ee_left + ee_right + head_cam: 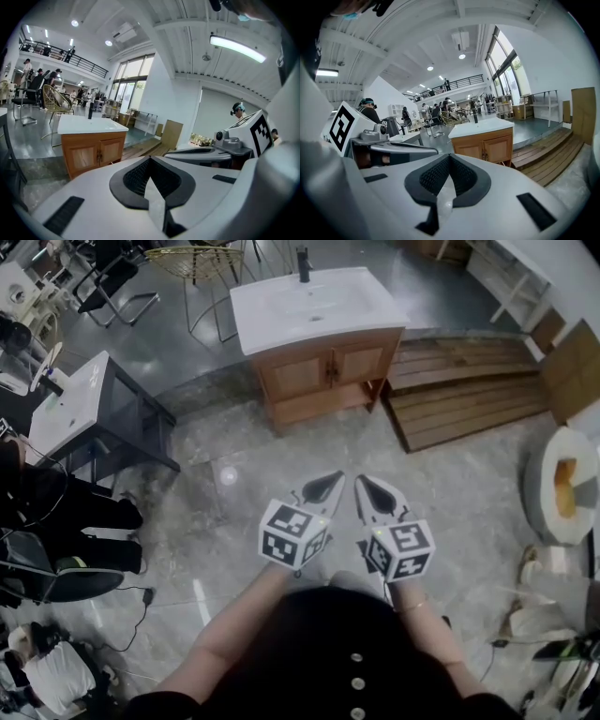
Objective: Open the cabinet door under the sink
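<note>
The cabinet [323, 395] stands on the floor [281, 456] well ahead of both grippers. Its two doors [361, 362] are shut, so nothing inside shows, and a white sink [314, 304] sits on top with a black tap [303, 263] at its back edge. Wooden planks [464, 390] lie just right of the cabinet, and a black table [122, 413] carrying another basin [66, 401] stands well to its left. The left gripper [325, 487] and right gripper [375, 495] are side by side near the person, each with jaws pressed together on nothing.

Open workshop hall, mezzanine railing [84, 61], office chairs [111, 279], freestanding sink cabinet [323, 371]
</note>
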Tool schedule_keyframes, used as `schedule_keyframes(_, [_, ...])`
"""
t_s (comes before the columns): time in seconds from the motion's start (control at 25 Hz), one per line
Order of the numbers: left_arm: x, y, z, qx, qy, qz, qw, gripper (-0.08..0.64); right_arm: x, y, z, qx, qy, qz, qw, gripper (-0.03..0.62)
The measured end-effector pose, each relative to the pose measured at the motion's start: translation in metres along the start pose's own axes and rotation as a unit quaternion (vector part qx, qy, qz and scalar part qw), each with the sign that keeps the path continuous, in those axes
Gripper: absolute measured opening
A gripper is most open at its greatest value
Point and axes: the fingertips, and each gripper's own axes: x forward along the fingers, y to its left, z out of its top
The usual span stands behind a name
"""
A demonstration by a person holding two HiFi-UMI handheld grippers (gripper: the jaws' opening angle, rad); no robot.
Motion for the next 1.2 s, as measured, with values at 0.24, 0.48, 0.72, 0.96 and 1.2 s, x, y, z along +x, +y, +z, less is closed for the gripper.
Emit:
schedule_keyframes(0.24, [0.029, 0.056, 0.027, 0.003, 0.012, -0.01, 0.9999, 0.006, 0.064, -0.013, 0.029, 0.006, 0.004, -0.005, 1.0, 0.008])
schedule_keyframes(0.48, [0.061, 0.103, 0.052, 0.007, 0.018, -0.025, 0.9995, 0.007, 0.117, -0.034, 0.054, 0.01, -0.001, -0.025, 1.0, 0.008])
schedule_keyframes(0.72, [0.083, 0.125, 0.065, -0.003, 0.027, -0.058, 0.9979, 0.006, 0.149, -0.047, 0.061, 0.017, 0.009, -0.042, 0.999, 0.008])
schedule_keyframes(0.96, [0.098, 0.136, 0.062, -0.007, 0.039, -0.064, 0.9972, 0.006, 0.163, -0.058, 0.056, 0.026, 0.027, -0.045, 0.998, 0.008])
schedule_keyframes(1.2, [0.112, 0.146, 0.064, -0.011, 0.043, -0.053, 0.9976, 0.006, 0.176, -0.067, 0.054, 0.03, 0.036, -0.036, 0.998, 0.008])
